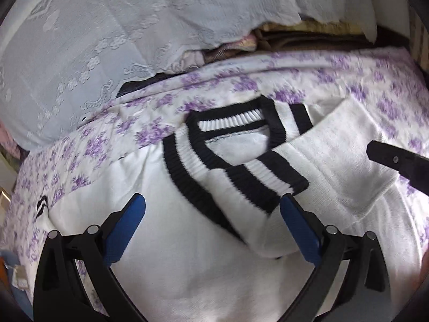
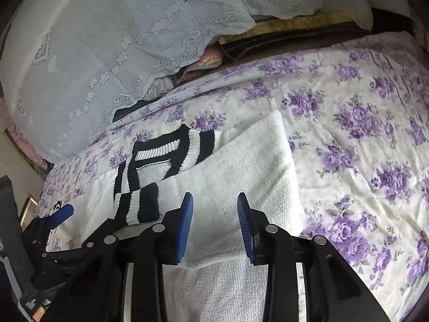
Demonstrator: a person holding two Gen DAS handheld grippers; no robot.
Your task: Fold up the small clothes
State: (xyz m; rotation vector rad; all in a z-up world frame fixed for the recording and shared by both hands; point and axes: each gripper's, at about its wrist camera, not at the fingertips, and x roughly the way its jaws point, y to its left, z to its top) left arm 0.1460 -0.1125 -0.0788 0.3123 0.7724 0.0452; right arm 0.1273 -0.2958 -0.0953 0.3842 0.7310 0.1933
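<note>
1. Both sets of jaws stand apart and grasp nothing: the left gripper (image 1: 211,206) hangs wide open over the sweater (image 1: 209,255), and the right gripper (image 2: 214,206) is released over the folded sleeve (image 2: 241,177).
2. The sweater lies on the bedsheet (image 2: 362,134), collar (image 1: 230,131) at the far end, body running toward the near edge.
3. 1 sleeve is already laid across the chest, its striped cuff (image 2: 139,204) resting just below the collar. That fold looks done.
4. Left to do, I'd judge: the other sleeve, which I can't make out here, and then the body folded up.
5. A lace cover (image 1: 93,40) drapes the far side, well apart from the work.
</note>
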